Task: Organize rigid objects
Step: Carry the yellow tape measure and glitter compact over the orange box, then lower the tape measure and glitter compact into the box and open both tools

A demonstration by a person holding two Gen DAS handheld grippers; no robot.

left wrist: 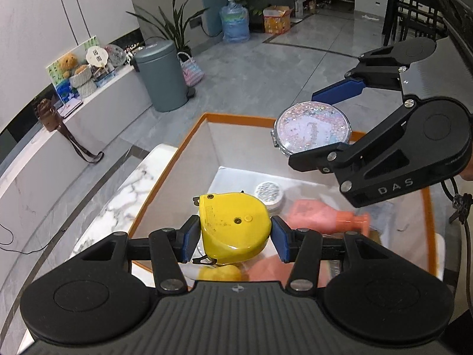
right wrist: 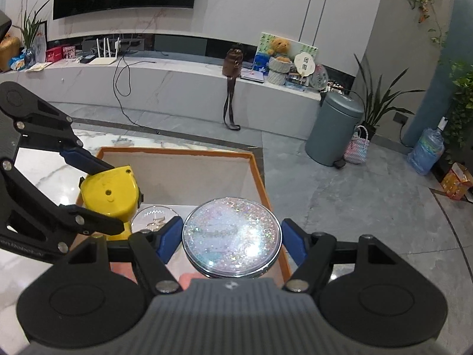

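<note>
My left gripper is shut on a yellow tape measure and holds it over the orange-rimmed box. The tape measure also shows in the right wrist view. My right gripper is shut on a round glittery compact above the box's right side; the compact also shows in the left wrist view. Inside the box lie a pink bottle and a small round white tin.
The box sits on a white marble table. A clear round dish lies in the box. A grey-green bin, plants, a woven bag and a water jug stand on the floor beyond.
</note>
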